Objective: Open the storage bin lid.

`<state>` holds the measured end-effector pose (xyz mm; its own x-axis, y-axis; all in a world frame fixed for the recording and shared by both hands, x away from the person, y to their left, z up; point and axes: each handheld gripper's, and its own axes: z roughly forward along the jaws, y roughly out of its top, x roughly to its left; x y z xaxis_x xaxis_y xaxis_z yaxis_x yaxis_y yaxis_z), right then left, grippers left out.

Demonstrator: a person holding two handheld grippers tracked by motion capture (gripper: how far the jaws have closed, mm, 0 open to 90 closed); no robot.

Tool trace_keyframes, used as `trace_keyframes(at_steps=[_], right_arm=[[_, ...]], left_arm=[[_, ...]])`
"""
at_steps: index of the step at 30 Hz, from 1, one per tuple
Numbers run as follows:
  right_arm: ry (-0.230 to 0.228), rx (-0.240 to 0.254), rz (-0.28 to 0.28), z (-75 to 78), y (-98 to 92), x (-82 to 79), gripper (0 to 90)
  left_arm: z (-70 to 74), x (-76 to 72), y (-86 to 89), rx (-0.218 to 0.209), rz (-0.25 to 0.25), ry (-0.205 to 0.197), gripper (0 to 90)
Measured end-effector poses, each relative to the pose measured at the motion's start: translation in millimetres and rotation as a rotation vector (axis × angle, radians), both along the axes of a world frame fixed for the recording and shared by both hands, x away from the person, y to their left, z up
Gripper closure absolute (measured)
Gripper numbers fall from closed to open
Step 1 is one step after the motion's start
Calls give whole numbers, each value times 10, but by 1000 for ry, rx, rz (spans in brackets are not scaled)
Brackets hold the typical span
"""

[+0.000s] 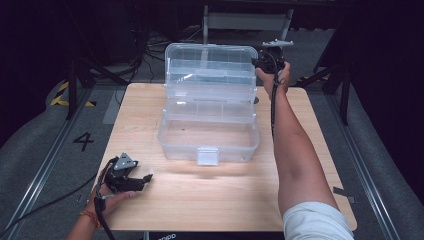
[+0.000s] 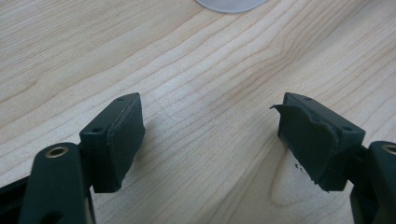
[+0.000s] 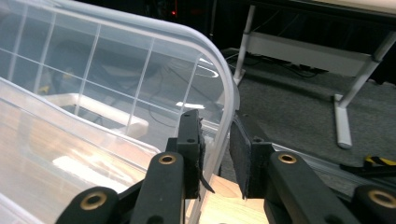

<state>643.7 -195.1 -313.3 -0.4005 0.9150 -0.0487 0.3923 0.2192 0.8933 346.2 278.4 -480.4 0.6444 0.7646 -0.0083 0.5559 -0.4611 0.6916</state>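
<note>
A clear plastic toolbox stands on the middle of the wooden table, its lid raised upright at the back. My right gripper is at the lid's top right corner, held by an outstretched arm. In the right gripper view the lid's curved rim runs down between the two pads of my right gripper, with slim gaps showing beside it. My left gripper rests low at the table's front left; its jaws stand wide over bare wood with nothing between them.
A tiered tray sits between lid and base, and a latch hangs on the box front. Dark floor, cables and a white metal frame lie beyond the table's far edge. A pale rounded edge shows ahead of the left gripper.
</note>
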Motion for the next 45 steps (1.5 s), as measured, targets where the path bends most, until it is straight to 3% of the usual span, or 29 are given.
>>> trace_keyframes(at_steps=[14, 16, 19, 32, 45], right_arm=[[-7, -15, -29, -43, 10, 20, 722], [-13, 6, -7, -22, -6, 12, 741], [-19, -36, 9, 16, 27, -1, 752], [-22, -42, 31, 57, 86, -47, 733], [-30, -99, 66, 49, 107, -208, 686]], left_arm=[[0, -1, 0, 0, 1, 1, 232], [0, 0, 0, 0, -1, 0, 232], [1, -4, 1, 0, -2, 4, 231], [2, -8, 3, 1, -3, 2, 232], [-1, -6, 2, 0, -4, -3, 232]])
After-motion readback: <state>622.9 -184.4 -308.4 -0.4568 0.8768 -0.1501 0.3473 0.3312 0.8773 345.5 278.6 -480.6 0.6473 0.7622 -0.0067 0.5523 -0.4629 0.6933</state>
